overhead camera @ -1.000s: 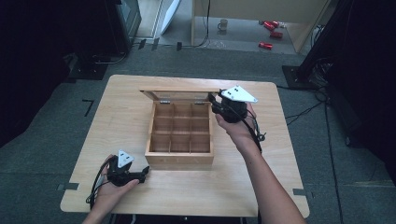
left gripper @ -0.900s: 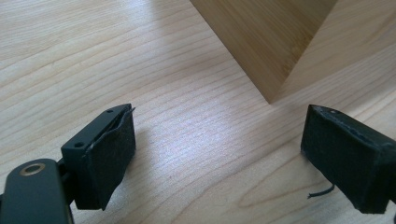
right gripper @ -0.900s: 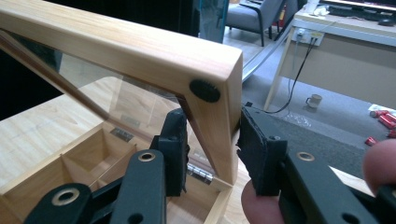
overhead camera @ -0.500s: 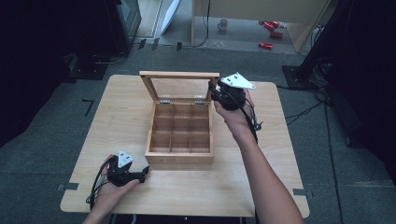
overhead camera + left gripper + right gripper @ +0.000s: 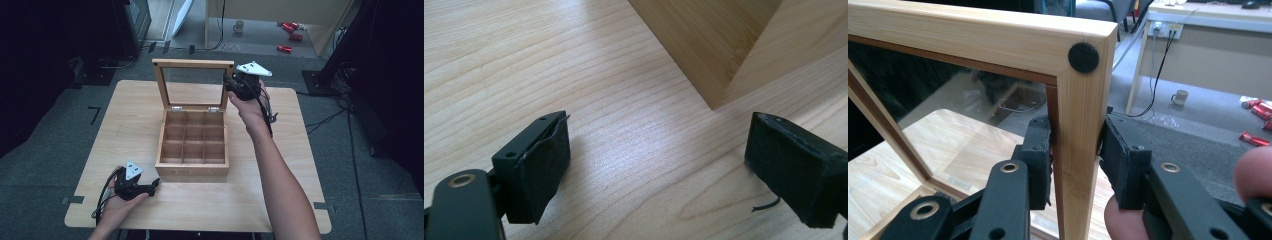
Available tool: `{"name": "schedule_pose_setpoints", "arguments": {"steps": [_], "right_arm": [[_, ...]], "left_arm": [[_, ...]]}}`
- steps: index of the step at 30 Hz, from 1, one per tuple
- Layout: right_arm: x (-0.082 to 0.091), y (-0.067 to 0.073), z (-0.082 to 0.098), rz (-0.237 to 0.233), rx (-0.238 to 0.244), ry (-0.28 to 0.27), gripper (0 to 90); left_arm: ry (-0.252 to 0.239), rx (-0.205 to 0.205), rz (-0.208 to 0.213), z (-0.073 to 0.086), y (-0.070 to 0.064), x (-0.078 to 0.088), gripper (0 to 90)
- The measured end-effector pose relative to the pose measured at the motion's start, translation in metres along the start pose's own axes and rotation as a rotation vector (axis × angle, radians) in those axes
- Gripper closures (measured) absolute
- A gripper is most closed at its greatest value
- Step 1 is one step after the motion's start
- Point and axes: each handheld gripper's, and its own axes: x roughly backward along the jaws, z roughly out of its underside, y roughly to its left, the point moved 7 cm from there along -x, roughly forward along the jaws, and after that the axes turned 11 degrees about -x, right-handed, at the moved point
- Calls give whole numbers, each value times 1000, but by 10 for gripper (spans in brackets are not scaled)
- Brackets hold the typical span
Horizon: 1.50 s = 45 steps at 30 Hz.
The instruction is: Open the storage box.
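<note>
I am working at a pale wooden table on a grey floor, with dark surroundings and a few red cans at the top of the high view.

My right gripper has its jaws closed narrowly on the side rail of the lid, one black pad pressed to each face of the wooden frame just below its corner, where a round black bumper sits. In the high view that right gripper is at the lid's upper right corner, and the glazed lid stands upright, hinged at the back of the wooden box. The box sits at the centre of the frame, its nine square compartments open to view.

My left gripper has its jaws wide apart, holding nothing, the pads low over the bare tabletop. A lower corner of the box lies just ahead, at the top of the frame. In the high view the left gripper rests at lower left, near the box's front left corner.
</note>
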Motion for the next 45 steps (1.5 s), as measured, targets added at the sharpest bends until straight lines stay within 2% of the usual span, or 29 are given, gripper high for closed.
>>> {"name": "schedule_pose_setpoints", "arguments": {"steps": [2,11,20,39,40,41,42,43,44,45], "right_arm": [[-9,-3,-5,4,-26,11,664],[-32,-11,-14,19,-79,32,665],[-55,-18,-19,75,-127,53,668],[-72,-21,-19,138,-138,59,678],[-72,-21,-19,148,-133,64,831],[-71,-29,-18,283,-110,71,899],[-72,-34,-15,283,-129,82,873],[-72,-36,-15,248,-159,73,859],[-68,-41,-13,185,-194,46,787],[-68,-41,-13,185,-194,46,787]], "left_arm": [[1,-1,1,0,0,0,115],[1,-3,0,0,0,0,120],[-2,-2,1,1,0,1,123],[-3,-2,1,1,0,1,123],[-3,-2,1,1,0,1,123],[-3,-1,1,1,0,1,123],[-2,-2,1,1,0,1,123],[-2,-2,1,1,0,1,123],[-2,-2,1,1,0,1,123],[-2,-2,1,1,0,1,123]]}}
